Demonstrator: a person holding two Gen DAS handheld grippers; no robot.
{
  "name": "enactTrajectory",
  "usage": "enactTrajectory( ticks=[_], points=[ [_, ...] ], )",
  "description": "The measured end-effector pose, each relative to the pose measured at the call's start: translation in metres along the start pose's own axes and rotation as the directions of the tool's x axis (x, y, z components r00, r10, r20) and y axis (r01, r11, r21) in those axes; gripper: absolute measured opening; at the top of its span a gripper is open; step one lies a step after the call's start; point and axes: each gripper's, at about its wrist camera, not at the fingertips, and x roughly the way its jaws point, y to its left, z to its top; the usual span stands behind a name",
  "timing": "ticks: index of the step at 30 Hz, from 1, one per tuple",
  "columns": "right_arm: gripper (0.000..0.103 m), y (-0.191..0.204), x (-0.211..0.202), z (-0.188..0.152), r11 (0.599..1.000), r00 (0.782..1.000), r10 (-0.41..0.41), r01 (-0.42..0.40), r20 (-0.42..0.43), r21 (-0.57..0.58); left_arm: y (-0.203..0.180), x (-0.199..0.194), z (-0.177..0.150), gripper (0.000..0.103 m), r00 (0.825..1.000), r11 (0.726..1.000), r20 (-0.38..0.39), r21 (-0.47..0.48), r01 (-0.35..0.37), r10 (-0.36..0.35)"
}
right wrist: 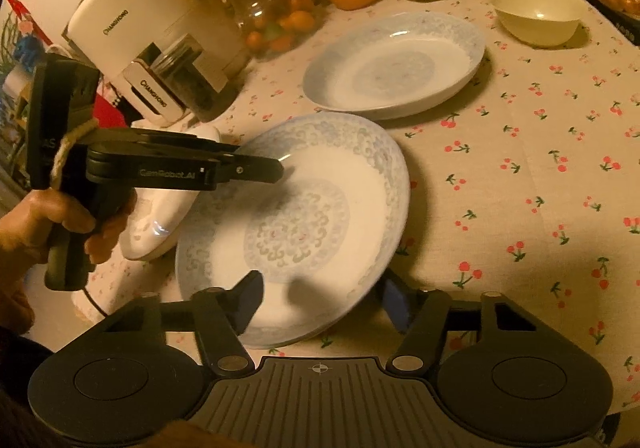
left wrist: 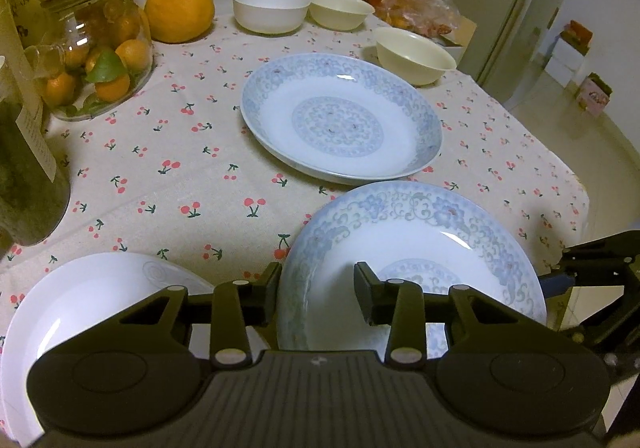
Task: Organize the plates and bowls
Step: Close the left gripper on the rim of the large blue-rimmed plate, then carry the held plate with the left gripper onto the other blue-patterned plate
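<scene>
Closest to me, my left gripper [left wrist: 316,294] has its jaws straddling the near-left rim of the nearer patterned plate [left wrist: 416,248], one finger outside the rim and one over the inner face. The gap between the pads is narrow, but I cannot tell whether they are already pinching the china.

My right gripper [right wrist: 320,302] sits at the opposite near edge of that same plate [right wrist: 304,207]. Its jaws stand partly open, one finger over the well and the other just off the outer rim, so the rim lies between them. I read it as not yet clamped.

The plate looks tilted, its left side raised off the cherry-print tablecloth [left wrist: 168,175]. A plain white plate [left wrist: 88,300] lies just beside it to the left, partly under my left gripper.

The relation that matters is straight ahead: the second patterned plate [left wrist: 340,115] lies flat just beyond the one I have. Both grippers are on the near edge, so I judge the next move is a two-handed lift forward onto it.

Further back stand three bowls: a white bowl [left wrist: 270,9], a cream bowl [left wrist: 340,9] beside it, and another cream bowl [left wrist: 414,53] nearer the table's right edge.
</scene>
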Motion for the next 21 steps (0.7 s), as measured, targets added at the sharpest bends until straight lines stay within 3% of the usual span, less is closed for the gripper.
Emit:
enactTrajectory(
  ticks=[6,16,21],
  points=[
    [0.021,-0.013,-0.001,0.005,0.999,0.999,-0.03,0.031,-0.015,0.03,-0.002,-0.001,0.001,0.036,1.0,1.0,0.0,0.001,-0.014,0.014],
    [0.017,-0.022,-0.005,0.011,0.993,0.999,0.024,-0.019,-0.041,0.113,-0.001,-0.01,0.005,0.034,0.999,1.0,0.026,-0.006,-0.02,0.02],
    [0.016,-0.023,-0.008,0.014,0.99,0.998,0.047,-0.041,-0.04,0.135,0.002,-0.016,0.009,0.028,0.998,0.999,0.055,-0.036,-0.019,0.021]
  ],
)
